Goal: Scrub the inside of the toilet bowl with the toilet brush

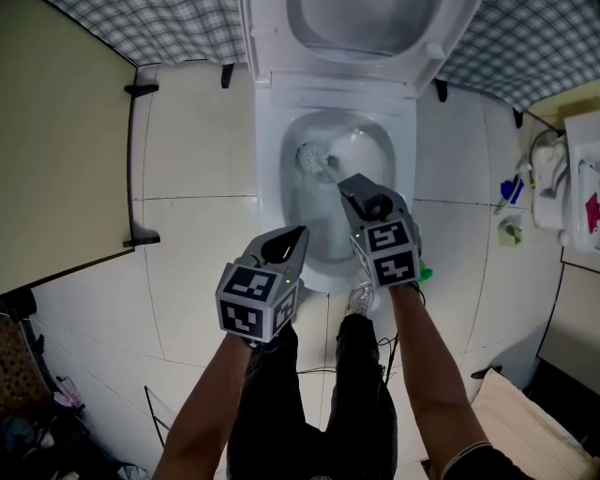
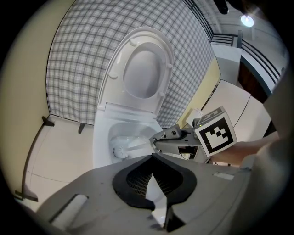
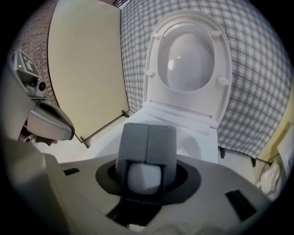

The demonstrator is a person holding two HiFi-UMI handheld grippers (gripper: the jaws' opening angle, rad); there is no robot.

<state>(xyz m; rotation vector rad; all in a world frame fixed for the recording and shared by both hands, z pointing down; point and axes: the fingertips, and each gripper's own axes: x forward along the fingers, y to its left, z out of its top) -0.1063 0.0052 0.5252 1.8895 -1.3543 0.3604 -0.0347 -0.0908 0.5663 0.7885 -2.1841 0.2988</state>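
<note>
The white toilet bowl (image 1: 405,141) stands open, its lid (image 1: 366,28) tipped up against the checked wall. A toilet brush has its bristle head (image 1: 312,159) down inside the bowl at the left side, also seen in the left gripper view (image 2: 120,149). My right gripper (image 1: 349,184) hangs over the bowl's front and is shut on the brush handle (image 3: 144,176), whose white end shows between the grey fingers (image 3: 133,142). My left gripper (image 1: 289,242) hovers at the bowl's front left rim, with its jaws together and nothing in them.
A yellow partition (image 1: 56,141) closes off the left side. At the right stand a white fixture (image 1: 574,183) and small bottles (image 1: 511,192). The person's legs in dark trousers (image 1: 328,394) are right in front of the bowl. A thin cable (image 1: 159,412) lies on the tiled floor.
</note>
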